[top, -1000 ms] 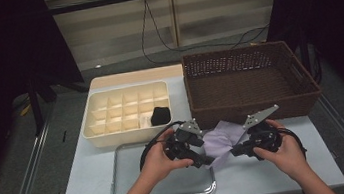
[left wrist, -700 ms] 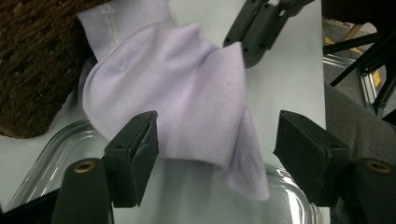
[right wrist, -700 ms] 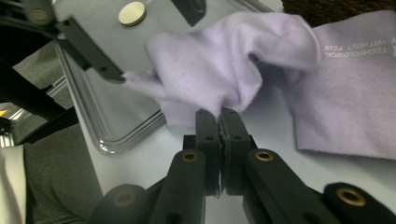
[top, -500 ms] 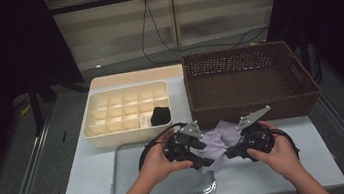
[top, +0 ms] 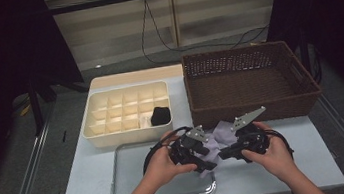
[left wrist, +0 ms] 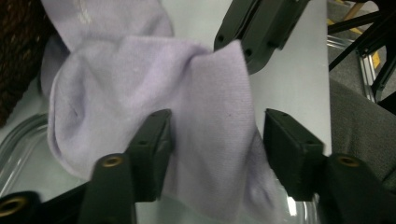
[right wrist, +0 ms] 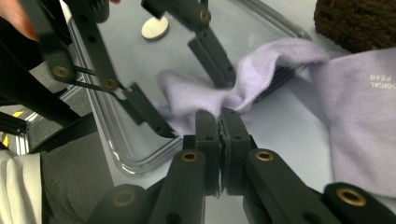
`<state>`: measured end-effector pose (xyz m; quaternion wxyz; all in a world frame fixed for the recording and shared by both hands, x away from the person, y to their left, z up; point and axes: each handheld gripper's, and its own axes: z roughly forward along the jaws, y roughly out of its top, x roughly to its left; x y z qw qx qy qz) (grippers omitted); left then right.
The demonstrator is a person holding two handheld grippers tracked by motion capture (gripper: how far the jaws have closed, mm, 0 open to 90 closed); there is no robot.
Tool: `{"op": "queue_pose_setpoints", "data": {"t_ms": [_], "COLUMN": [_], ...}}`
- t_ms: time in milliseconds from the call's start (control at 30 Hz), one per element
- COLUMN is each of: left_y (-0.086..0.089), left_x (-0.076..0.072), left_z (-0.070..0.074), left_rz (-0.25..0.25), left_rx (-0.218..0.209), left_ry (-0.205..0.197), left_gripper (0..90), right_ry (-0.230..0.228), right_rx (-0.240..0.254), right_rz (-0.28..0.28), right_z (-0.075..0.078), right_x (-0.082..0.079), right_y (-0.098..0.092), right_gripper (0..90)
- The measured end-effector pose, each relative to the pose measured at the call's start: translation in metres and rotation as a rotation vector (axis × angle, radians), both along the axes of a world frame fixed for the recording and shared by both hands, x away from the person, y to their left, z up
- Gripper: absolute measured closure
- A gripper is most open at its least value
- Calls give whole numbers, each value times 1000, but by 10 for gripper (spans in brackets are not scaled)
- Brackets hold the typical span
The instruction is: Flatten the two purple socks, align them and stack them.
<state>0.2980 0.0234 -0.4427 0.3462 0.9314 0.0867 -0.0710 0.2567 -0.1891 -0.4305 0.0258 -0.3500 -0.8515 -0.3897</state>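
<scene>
A lilac sock (top: 214, 142) lies crumpled at the table's front, over the near right corner of a metal tray (top: 132, 157). My right gripper (right wrist: 222, 116) is shut on the sock's edge, and it sits right of the sock (top: 224, 154) in the high view. My left gripper (left wrist: 215, 135) straddles a fold of the sock (left wrist: 140, 93). Its jaws have just been closing with the sock between them. One pad (left wrist: 156, 144) touches the cloth, the other (left wrist: 287, 149) stands just off it. From above, the left gripper (top: 204, 162) faces the right one closely.
A second lilac cloth (right wrist: 364, 107) with lettering lies by the brown wicker basket (top: 257, 111). A cream compartment box (top: 114, 132) at the back left holds a black item (top: 161, 115). A white disc (right wrist: 155, 28) rests in the tray.
The right gripper has edged slightly left, toward the left gripper. The sock stays bunched between the two.
</scene>
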Motion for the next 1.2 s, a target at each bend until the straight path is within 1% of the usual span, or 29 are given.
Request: {"op": "queue_pose_setpoints", "data": {"t_ms": [33, 67, 100, 133, 167, 200, 233, 267, 300, 333, 367, 400, 433, 467, 500, 533, 567, 600, 633, 667, 700, 767, 833, 900, 933, 967, 1033, 1100, 1200], "left_y": [1, 1, 2, 4, 5, 8, 12, 16, 19, 22, 25, 27, 29, 32, 33, 36, 37, 40, 42, 44, 47, 50, 53, 54, 54, 53, 53, 55, 60], "left_x": [1, -1, -1, -1, -1, 1, 3, 6, 7, 9, 10, 11, 11, 13, 13, 14, 14, 15, 16, 16, 16, 16, 15, 15, 15, 14, 14, 15, 19], "left_z": [0, 0, 0, 1, 1, 2, 2, 3, 3, 4, 4, 4, 5, 6, 6, 7, 8, 9, 10, 10, 11, 13, 15, 16, 17, 18, 19, 19, 19], "left_rz": [-9, 0, -2, 5, 25, 44, 73, 83, 107, 113, 115, 124, 134, 131, 142, 143, 166, 171, 179, 184, 191, 209, 212, 209, 201, 203, 208, 218, 240], "left_rx": [20, 23, 37, 50, 55, 55, 41, 40, 37, 32, 28, 24, 24, 30, 15, 27, 12, 24, 6, -2, 1, -16, -13, -27, -31, -34, -43, -46, -42], "left_ry": [2, 11, 0, -5, 1, 21, 46, 60, 76, 82, 83, 78, 77, 73, 78, 64, 73, 63, 74, 86, 83, 103, 106, 111, 115, 108, 113, 108, 111], "left_gripper": [532, 592, 637, 707, 755, 769, 781, 788, 791, 791, 791, 791, 790, 790, 790, 790, 790, 791, 791, 795, 799, 805, 806, 808, 809, 809, 808, 807, 805], "right_ry": [0, 4, 2, -3, -5, -7, -7, -10, -18, -19, -21, -16, -15, -13, -11, -13, -16, -17, -24, -34, -36, -46, -49, -45, -52, -52, -50, -49, -48], "right_rx": [4, 2, 3, 3, 6, 9, 8, 12, 8, -3, -10, -3, -8, -9, -16, -18, -18, -20, -23, -24, -28, -29, -25, -32, -30, -35, -39, -37, -43], "right_rz": [-1, 0, -1, -1, -4, -8, -7, -16, -20, -17, -20, -26, -29, -26, -33, -31, -26, -28, -26, -29, -26, -30, -29, -24, -21, -20, -13, -10, -7], "right_z": [0, 0, 0, 0, 0, 0, 1, 1, 0, 0, -1, -2, -3, -4, -5, -5, -7, -7, -8, -8, -8, -9, -9, -9, -10, -10, -10, -11, -11], "right_x": [0, 0, 0, 1, 2, 2, 2, 3, 4, 5, 6, 7, 8, 9, 10, 11, 12, 13, 14, 16, 17, 19, 20, 21, 21, 21, 21, 21, 20], "right_y": [0, 0, 1, 1, 2, 2, 3, 3, 3, 2, 1, 1, 1, 1, 1, 2, 3, 4, 5, 5, 6, 7, 8, 10, 11, 12, 13, 14, 14], "right_gripper": [884, 882, 876, 856, 815, 795, 763, 707, 689, 688, 681, 669, 667, 664, 656, 657, 656, 650, 633, 629, 630, 619, 602, 599, 595, 595, 594, 586, 585]}}
